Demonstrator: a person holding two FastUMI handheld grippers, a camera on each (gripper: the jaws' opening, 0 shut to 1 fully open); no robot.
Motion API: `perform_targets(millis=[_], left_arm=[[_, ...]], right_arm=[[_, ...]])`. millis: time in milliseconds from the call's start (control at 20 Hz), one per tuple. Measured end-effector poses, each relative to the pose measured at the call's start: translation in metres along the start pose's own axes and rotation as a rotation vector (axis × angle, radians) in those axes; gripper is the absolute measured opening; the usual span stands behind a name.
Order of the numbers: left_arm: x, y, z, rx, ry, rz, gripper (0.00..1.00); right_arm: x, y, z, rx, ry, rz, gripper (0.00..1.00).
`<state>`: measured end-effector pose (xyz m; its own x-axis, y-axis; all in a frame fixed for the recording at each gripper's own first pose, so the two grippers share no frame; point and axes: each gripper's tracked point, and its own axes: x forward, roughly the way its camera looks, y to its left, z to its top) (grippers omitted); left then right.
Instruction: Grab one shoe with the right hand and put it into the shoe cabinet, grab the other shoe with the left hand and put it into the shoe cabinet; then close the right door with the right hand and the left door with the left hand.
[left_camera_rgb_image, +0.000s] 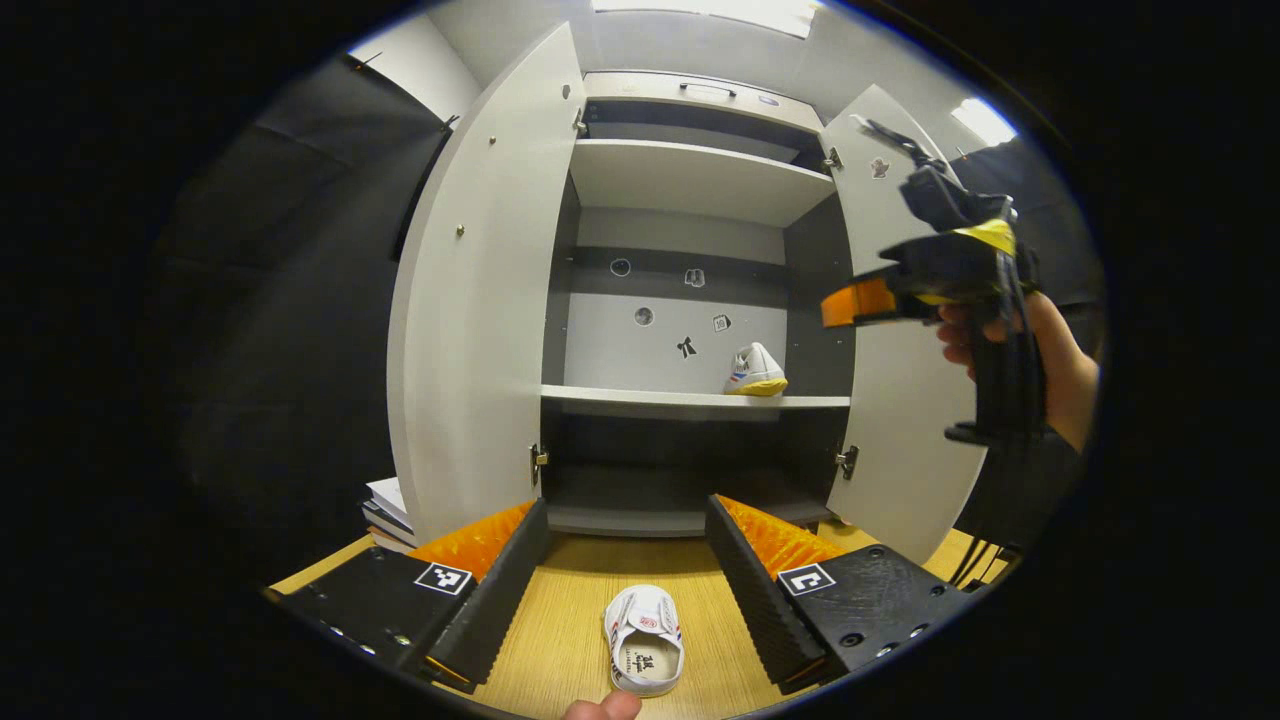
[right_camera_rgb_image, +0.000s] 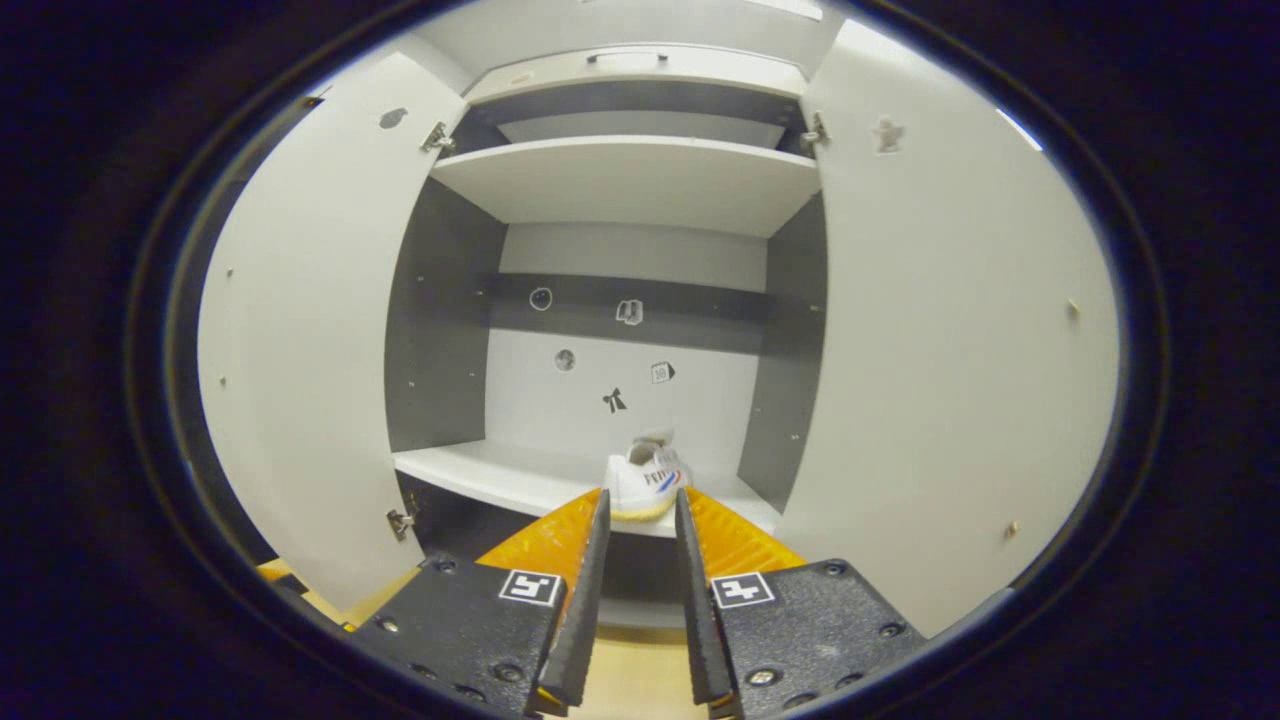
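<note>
The white shoe cabinet (left_camera_rgb_image: 690, 400) stands with both doors swung wide. One white shoe (left_camera_rgb_image: 755, 372) with a yellow sole rests on the middle shelf, toward its right side. A second white shoe (left_camera_rgb_image: 645, 640) lies on the wooden table (left_camera_rgb_image: 560, 610), low between the spread fingers of my left gripper (left_camera_rgb_image: 628, 510), which is open and not touching it. In the left gripper view my right gripper (left_camera_rgb_image: 850, 300) hovers by the right door (left_camera_rgb_image: 900, 430), held by a hand. In the right gripper view my right gripper (right_camera_rgb_image: 641, 497) is narrowly open with nothing between its fingers, just short of the shelved shoe (right_camera_rgb_image: 648, 480).
The left door (left_camera_rgb_image: 470, 330) and right door (right_camera_rgb_image: 950, 350) flank the opening. An upper shelf (left_camera_rgb_image: 690, 175) and a dark lower compartment (left_camera_rgb_image: 680, 480) are free. A stack of books (left_camera_rgb_image: 388, 512) sits on the table left of the cabinet.
</note>
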<state>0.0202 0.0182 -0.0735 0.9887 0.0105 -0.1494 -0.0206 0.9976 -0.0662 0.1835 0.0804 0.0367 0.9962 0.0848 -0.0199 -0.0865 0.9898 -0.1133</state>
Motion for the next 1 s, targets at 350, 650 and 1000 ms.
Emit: perform_targets(millis=[350,650,1000], left_arm=[[-0.002,-0.008,-0.018,0.013,0.03,0.0,0.95],[-0.004,0.001,-0.07,0.038,0.154,0.028,0.95],[-0.005,0.013,-0.152,0.009,0.375,0.019,0.96]], right_arm=[[-0.084,-0.022,-0.092,0.006,-0.029,-0.071,0.46],[-0.126,-0.025,-0.154,-0.018,0.012,-0.099,0.55],[-0.136,-0.035,-0.161,0.064,0.028,-0.103,0.69]])
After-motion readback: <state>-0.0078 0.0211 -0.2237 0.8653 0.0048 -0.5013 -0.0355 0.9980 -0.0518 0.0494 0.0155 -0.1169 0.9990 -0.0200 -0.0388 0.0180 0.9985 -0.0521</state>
